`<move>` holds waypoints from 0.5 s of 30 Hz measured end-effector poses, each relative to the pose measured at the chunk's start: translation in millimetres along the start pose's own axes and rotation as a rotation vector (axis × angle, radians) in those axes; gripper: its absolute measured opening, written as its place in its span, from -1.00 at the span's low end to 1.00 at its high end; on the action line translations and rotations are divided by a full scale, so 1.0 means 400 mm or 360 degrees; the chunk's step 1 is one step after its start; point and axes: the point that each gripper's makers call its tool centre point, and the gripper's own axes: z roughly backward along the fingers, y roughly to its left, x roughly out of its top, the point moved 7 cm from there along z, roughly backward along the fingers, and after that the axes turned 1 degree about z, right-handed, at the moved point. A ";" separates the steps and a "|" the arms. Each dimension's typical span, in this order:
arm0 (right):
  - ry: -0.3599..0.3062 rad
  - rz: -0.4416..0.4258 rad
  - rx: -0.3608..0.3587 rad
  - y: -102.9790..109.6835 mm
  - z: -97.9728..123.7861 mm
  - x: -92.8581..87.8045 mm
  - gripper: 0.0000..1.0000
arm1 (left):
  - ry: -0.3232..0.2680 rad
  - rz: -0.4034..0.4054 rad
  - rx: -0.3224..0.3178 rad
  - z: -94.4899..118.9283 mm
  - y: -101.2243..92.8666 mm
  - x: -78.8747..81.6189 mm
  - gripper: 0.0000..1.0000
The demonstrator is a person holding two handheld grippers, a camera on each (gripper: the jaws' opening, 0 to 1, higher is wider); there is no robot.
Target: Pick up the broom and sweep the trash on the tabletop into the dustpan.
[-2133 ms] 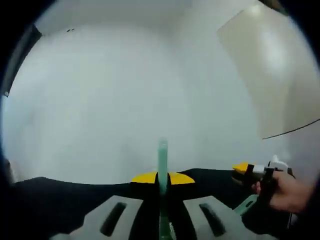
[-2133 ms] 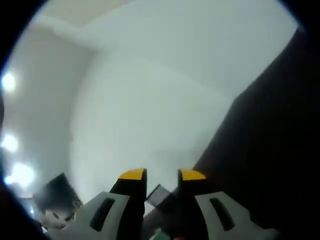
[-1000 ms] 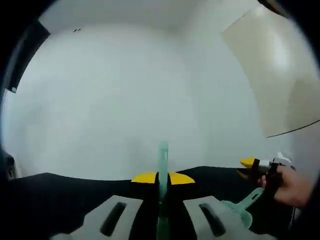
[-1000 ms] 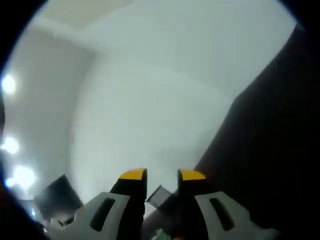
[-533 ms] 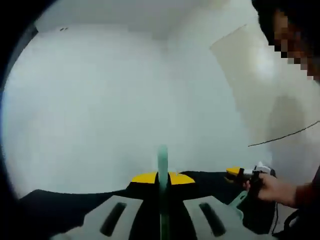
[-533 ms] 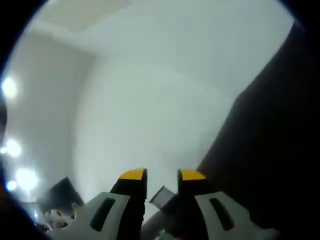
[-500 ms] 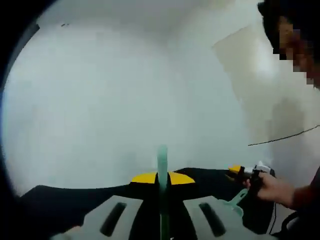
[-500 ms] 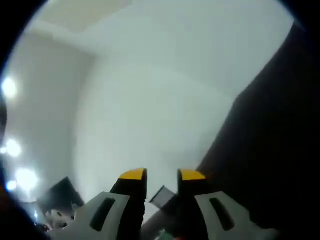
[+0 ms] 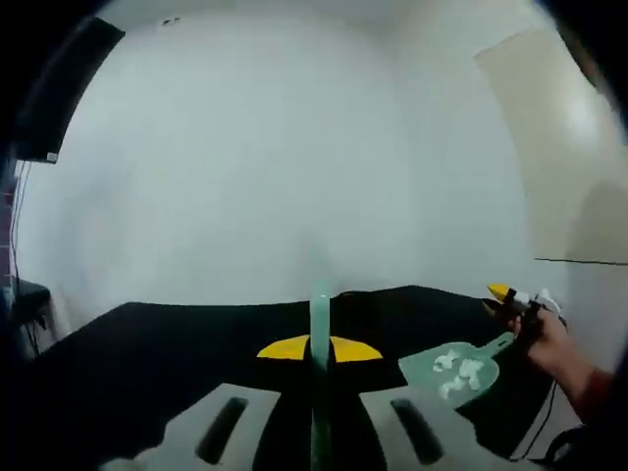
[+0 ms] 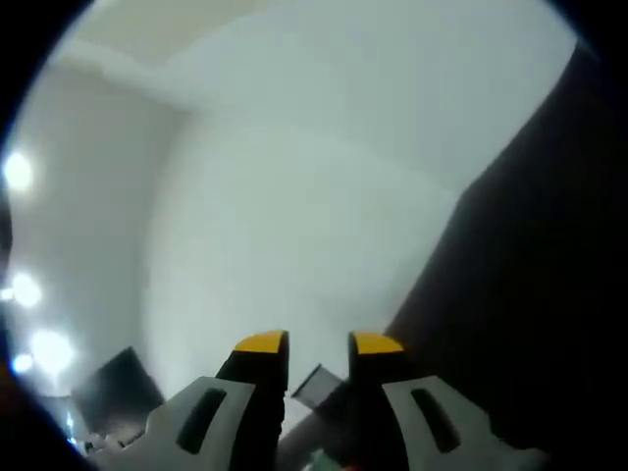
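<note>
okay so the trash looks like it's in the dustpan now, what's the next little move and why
Probably lower the broom and set it on the black table. White scraps already lie in the dustpan, whose handle the right gripper holds, and the left gripper is shut on the broom.

1. Left gripper (image 9: 319, 349): two pale grey moulded jaws, each with a dark elongated slot, each ending in a yellow tip pad; the inner faces are black.
2. Right gripper (image 10: 319, 342): same build in its own view, with grey slotted jaws, yellow tips and black inner faces.
3. Right gripper seen from the left gripper view: small yellow tip, black body, white part behind it.
4. The person's hand (image 9: 546, 337) grips it; the forearm is bare as far as the frame edge.
</note>
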 end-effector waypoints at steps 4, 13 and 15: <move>-0.0005 0.0000 0.0004 0.001 -0.001 0.000 -0.48 | 0.0104 -0.0040 -0.0006 0.013 0.021 0.010 -0.91; -0.0006 -0.0003 0.0005 0.002 -0.001 -0.002 -0.48 | 0.0219 0.0042 -0.0167 -0.018 0.037 -0.040 -0.77; -0.0003 -0.0002 0.0004 0.001 -0.002 -0.002 -0.48 | 0.0198 0.0120 -0.0232 -0.027 0.035 -0.047 -0.88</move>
